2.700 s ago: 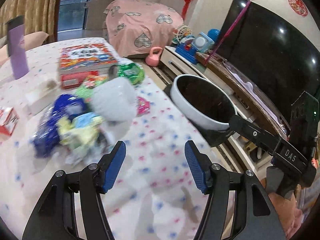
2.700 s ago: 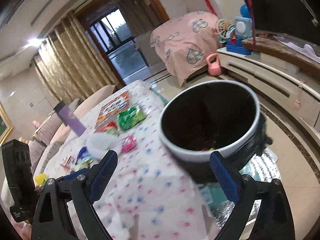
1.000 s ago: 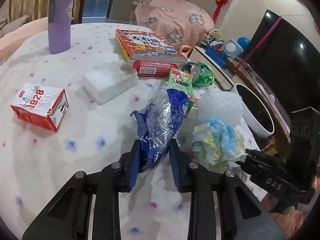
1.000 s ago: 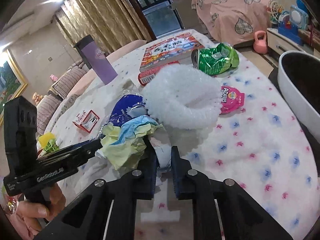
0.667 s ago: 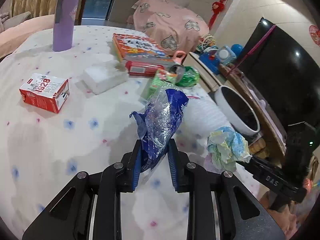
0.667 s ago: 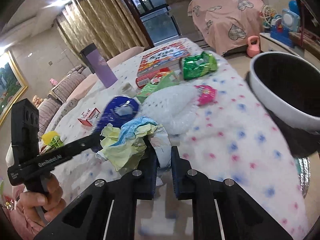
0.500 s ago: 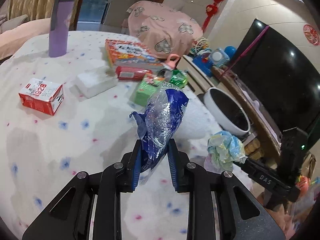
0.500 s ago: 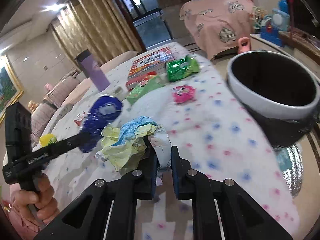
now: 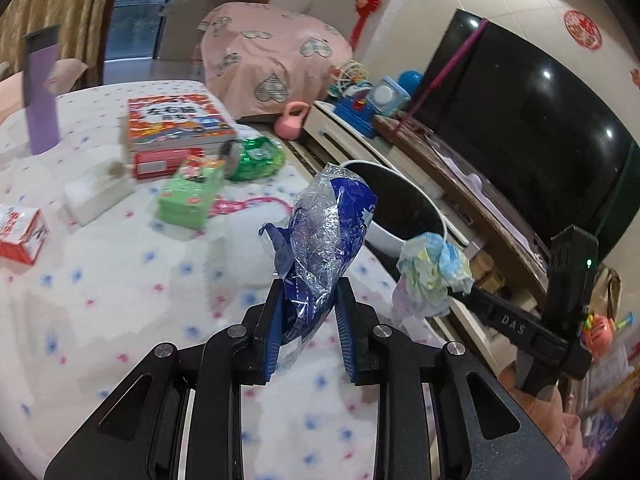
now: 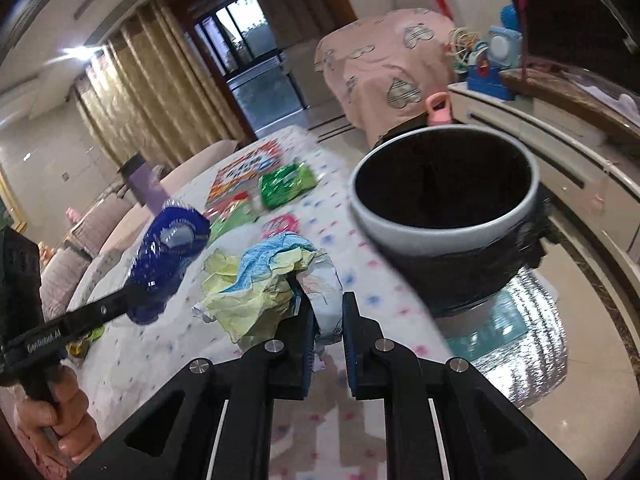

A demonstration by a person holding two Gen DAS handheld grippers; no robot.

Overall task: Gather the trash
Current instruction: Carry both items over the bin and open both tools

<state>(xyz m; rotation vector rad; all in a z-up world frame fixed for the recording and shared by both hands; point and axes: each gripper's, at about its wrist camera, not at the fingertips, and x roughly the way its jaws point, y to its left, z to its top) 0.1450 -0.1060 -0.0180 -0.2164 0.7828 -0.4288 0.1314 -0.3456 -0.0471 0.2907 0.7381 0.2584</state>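
1. Presently, the left gripper (image 9: 306, 322) has its jaws pinching a blue plastic wrapper (image 9: 324, 232), which stands up out of them, lifted off the surface (image 9: 120, 280).
2. The right gripper (image 10: 322, 334) has its jaws pressed onto a crumpled paper wad (image 10: 264, 280) of yellow, blue and white, likewise held in the air.
3. Both loads sit close to the trash bin (image 10: 444, 200), a white-rimmed, dark-lined bin standing just past the edge of the surface; in the right wrist view the wad is a little short of the rim, with the bin's mouth ahead of the jaws.
4. So, as I judge it, two pieces are picked up but not yet dropped; the bin's inside is too dark to tell what it already holds.
5. Left on the surface: a green snack bag (image 9: 256, 158), a green packet (image 9: 190, 196), a pink wrapper (image 9: 244, 204), a red packet (image 9: 160, 162) and a small red carton (image 9: 18, 232). Some of these likely count as trash.
6. A picture book (image 9: 176, 122), a purple tumbler (image 9: 40, 88) and a white block (image 9: 98, 194) also stand there; whether they are to go is unclear.
7. Overall the task looks partway, with several trips remaining.
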